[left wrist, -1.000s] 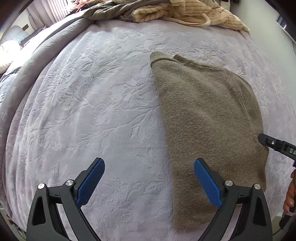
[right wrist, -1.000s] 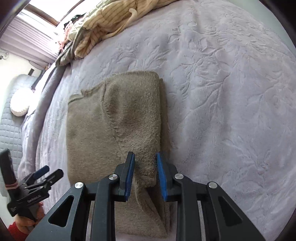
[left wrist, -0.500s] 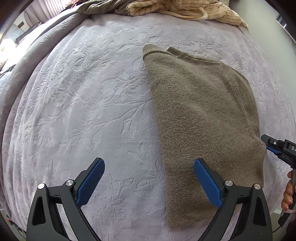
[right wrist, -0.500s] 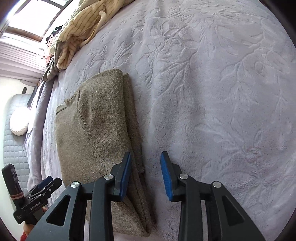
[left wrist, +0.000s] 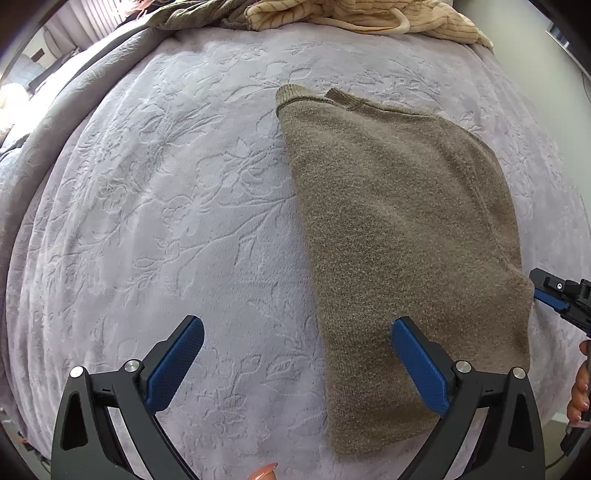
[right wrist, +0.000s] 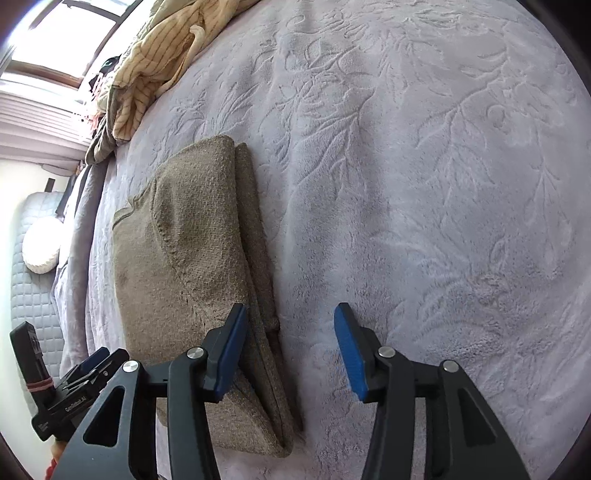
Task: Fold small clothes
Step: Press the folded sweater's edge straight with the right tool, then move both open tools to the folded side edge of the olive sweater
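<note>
A brown knit sweater (left wrist: 399, 236) lies folded lengthwise on the lilac embossed bedspread (left wrist: 177, 206), its collar at the far end. My left gripper (left wrist: 295, 332) hangs open over the sweater's near left edge, holding nothing. In the right wrist view the sweater (right wrist: 184, 258) shows stacked folded layers along its right side. My right gripper (right wrist: 291, 325) is opening over that right edge; its left pad sits by the fold, and nothing is pinched between the pads. The right gripper (left wrist: 550, 291) also shows at the right rim of the left wrist view, and the left gripper (right wrist: 88, 373) at the lower left of the right wrist view.
A heap of other clothes, cream striped (left wrist: 369, 14) and olive (left wrist: 192, 16), lies at the far end of the bed. A grey quilt (left wrist: 55, 110) runs along the left side. A quilted headboard with a white round cushion (right wrist: 40, 247) stands beyond the bed.
My right gripper let go of the folded sleeve part, which now lies flat on the sweater's right side, and its jaws have spread. The left gripper stayed open and nearly still.
</note>
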`<state>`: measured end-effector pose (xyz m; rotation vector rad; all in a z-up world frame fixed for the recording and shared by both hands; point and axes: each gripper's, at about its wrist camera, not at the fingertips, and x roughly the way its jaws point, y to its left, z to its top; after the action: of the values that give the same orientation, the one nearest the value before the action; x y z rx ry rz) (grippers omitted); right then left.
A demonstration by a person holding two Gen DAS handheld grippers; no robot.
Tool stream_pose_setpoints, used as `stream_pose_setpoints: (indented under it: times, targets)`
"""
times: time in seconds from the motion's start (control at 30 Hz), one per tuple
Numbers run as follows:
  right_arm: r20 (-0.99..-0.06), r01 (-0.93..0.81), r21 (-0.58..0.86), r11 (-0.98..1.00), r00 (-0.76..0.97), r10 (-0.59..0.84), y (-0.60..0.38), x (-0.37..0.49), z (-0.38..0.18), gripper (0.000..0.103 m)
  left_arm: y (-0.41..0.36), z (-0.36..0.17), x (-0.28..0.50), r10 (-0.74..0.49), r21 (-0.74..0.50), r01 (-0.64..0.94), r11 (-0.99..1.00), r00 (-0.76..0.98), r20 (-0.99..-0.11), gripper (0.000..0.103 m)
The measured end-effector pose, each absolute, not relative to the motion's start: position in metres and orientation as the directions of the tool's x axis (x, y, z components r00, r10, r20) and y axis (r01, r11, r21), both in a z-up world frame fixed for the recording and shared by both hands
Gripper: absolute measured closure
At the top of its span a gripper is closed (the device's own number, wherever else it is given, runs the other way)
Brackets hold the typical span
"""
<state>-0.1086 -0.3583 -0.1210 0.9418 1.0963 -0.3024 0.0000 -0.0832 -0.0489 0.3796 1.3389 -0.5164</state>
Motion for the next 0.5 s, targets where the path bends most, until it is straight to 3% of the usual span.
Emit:
stream_pose_setpoints:
  times: [0.5]
  targets:
    - [-0.839,0.591,0.528,0.610,0.476,0.265,-0.368,-0.093,-0.121,0.049,-0.086,-0.066,0.022,-0.159,-0.114,0.528,0.842,0.040,-0.987,0.001]
